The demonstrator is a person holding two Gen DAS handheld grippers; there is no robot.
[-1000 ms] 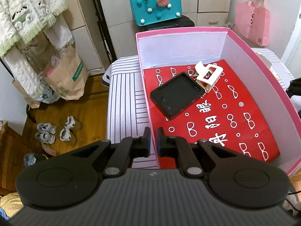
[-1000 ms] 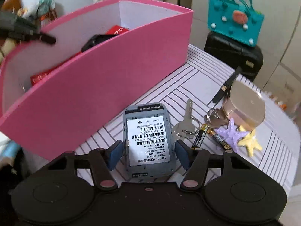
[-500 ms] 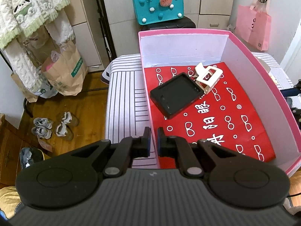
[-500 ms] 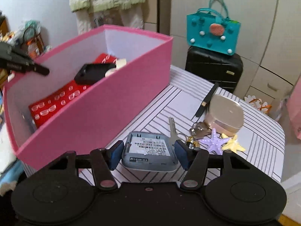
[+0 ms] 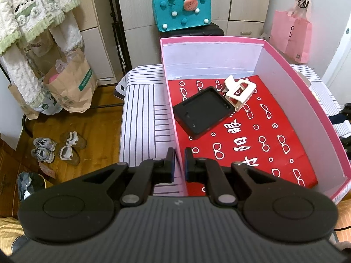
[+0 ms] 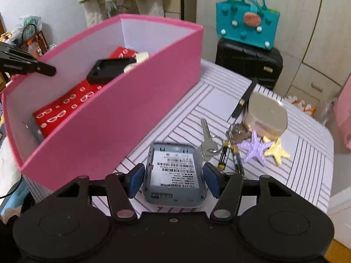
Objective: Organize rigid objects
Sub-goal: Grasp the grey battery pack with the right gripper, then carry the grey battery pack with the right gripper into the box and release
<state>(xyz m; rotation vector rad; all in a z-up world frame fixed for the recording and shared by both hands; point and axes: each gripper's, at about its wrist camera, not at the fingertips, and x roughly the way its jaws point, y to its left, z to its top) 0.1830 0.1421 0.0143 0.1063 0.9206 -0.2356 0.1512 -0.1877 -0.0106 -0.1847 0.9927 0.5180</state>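
A pink box (image 5: 305, 92) with a red patterned lining stands on the striped table (image 5: 140, 118). In it lie a black case (image 5: 203, 112) and a cream hair claw (image 5: 239, 91). My left gripper (image 5: 179, 164) is shut on the box's near left wall. My right gripper (image 6: 173, 175) is shut on a grey device (image 6: 174, 175) with a barcode label, held above the table beside the pink box (image 6: 122, 118). The black case (image 6: 107, 70) shows inside the box in the right wrist view.
On the table right of the box lie a key (image 6: 207, 138), batteries (image 6: 230, 155), a purple starfish (image 6: 255, 145), a yellow starfish (image 6: 276, 152), a beige round case (image 6: 266, 115) and a black strip (image 6: 244, 102). A teal bag (image 6: 246, 27) sits on a black suitcase (image 6: 248, 62) behind.
My right gripper has lifted the grey device off the table and tipped it, with the box's inside coming into view. My left gripper stays clamped on the box wall.
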